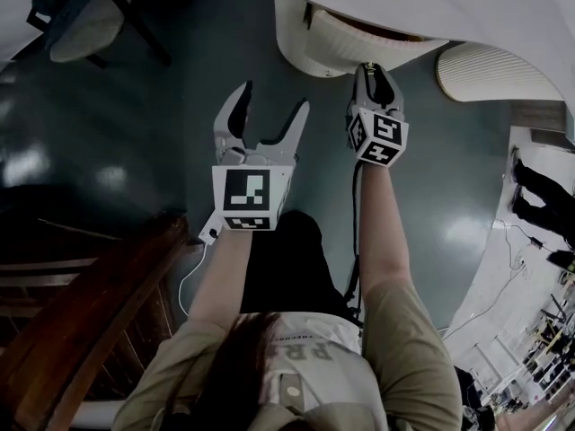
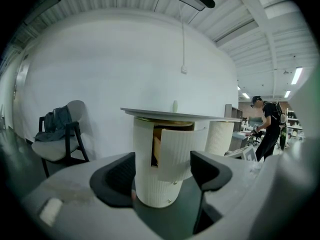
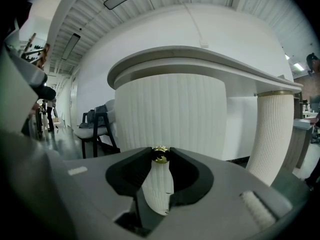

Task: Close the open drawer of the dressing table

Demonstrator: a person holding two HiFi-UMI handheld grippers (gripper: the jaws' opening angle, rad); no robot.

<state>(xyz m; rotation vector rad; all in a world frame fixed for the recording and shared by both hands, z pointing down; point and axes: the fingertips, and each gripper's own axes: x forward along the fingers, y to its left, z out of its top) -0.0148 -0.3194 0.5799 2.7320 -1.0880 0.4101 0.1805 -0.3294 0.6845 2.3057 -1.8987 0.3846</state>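
The white ribbed dressing table (image 2: 150, 184) carries a curved drawer (image 2: 179, 151) that stands swung out, showing a wooden inside. In the head view the drawer (image 1: 373, 45) juts from under the tabletop (image 1: 467, 7). My right gripper (image 1: 375, 72) reaches up to the drawer front. In the right gripper view its jaws are shut on the small gold knob (image 3: 160, 155) of the ribbed front (image 3: 170, 114). My left gripper (image 1: 263, 115) hovers over the dark floor, a little short of the table, open with nothing between its fingers (image 2: 116, 176).
A dark-framed chair (image 1: 85, 16) with clothing on it stands left of the table. A second ribbed pedestal (image 1: 490, 72) is at the right. A wooden railing (image 1: 90, 317) lies at lower left. A person (image 2: 270, 129) stands far right by desks.
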